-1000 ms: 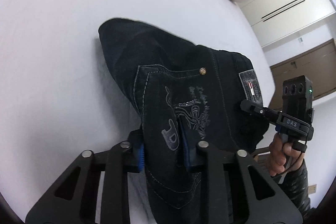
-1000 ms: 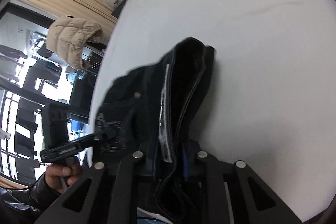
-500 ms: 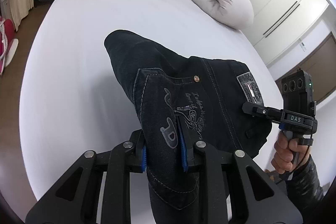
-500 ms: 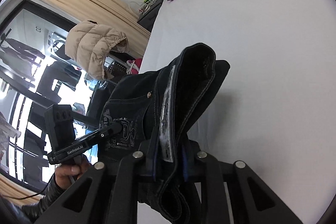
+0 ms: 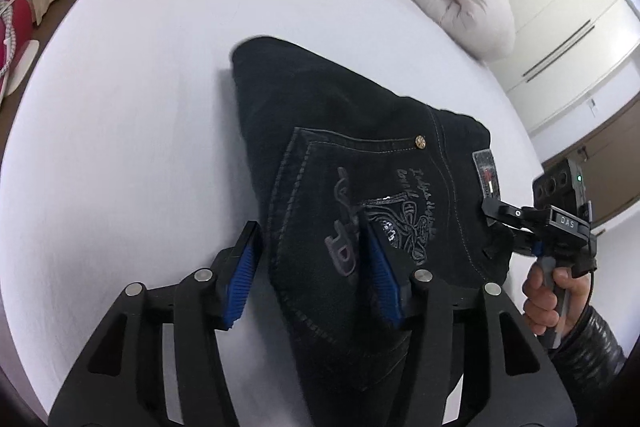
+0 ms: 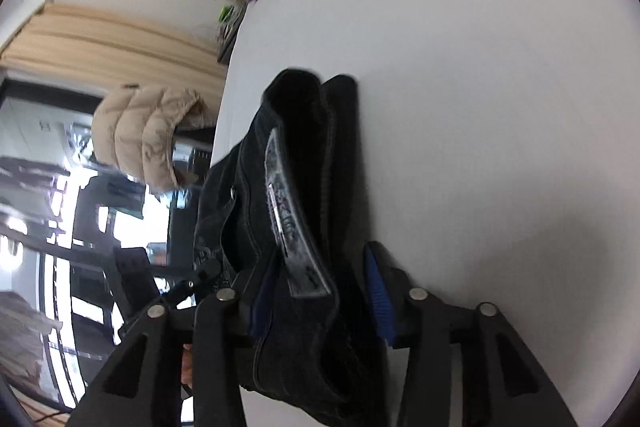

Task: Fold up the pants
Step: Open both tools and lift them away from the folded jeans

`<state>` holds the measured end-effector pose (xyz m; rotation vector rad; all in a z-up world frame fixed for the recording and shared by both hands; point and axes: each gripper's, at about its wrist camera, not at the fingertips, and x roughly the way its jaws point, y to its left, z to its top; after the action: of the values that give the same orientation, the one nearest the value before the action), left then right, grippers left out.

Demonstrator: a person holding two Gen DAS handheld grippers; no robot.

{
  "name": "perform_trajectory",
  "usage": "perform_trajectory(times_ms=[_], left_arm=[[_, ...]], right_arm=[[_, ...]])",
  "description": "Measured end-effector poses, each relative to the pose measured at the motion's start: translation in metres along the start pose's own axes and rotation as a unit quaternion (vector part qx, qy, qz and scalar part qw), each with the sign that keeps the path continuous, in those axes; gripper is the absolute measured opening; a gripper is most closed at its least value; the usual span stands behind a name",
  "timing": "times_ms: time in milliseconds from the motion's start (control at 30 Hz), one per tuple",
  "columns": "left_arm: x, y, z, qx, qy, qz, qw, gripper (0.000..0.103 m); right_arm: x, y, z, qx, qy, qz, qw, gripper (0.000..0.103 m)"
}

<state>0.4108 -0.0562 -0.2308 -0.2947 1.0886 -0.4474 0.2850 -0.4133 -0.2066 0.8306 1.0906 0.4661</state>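
Both wrist cameras look steeply down, close over the folded black jeans (image 5: pixel 352 163) (image 6: pixel 304 187) on the white bed (image 5: pixel 132 99) (image 6: pixel 480 67), from opposite ends.

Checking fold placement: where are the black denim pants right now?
The black denim pants lie folded on the white bed sheet, centre of the left wrist view, between the opening left gripper pads.
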Motion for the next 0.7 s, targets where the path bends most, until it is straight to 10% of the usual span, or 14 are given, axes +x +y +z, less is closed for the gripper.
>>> perform_trajectory(times_ms=[200, 333, 533, 700], left_arm=[[-0.057, -0.043, -0.022, 0.050, -0.080, 0.071, 0.9930, 0.066], [-0.124, -0.091, -0.047, 0.113, -0.168, 0.140, 0.9692, 0.089], [-0.240, -0.164, -0.098, 0.139, -0.319, 0.226, 0.9099, 0.103], [-0.307, -0.205, -0.128, 0.118, -0.359, 0.256, 0.8897, 0.103]], right_arm=[[-0.058, 0.022, -0.026, -0.025, -0.084, -0.061, 0.994, 0.072], [-0.102, 0.073, -0.049, -0.112, -0.147, -0.125, 0.975, 0.072], [-0.179, 0.185, -0.108, -0.237, -0.305, -0.164, 0.908, 0.103], [-0.222, 0.254, -0.161, -0.321, -0.386, -0.156, 0.851, 0.103]])
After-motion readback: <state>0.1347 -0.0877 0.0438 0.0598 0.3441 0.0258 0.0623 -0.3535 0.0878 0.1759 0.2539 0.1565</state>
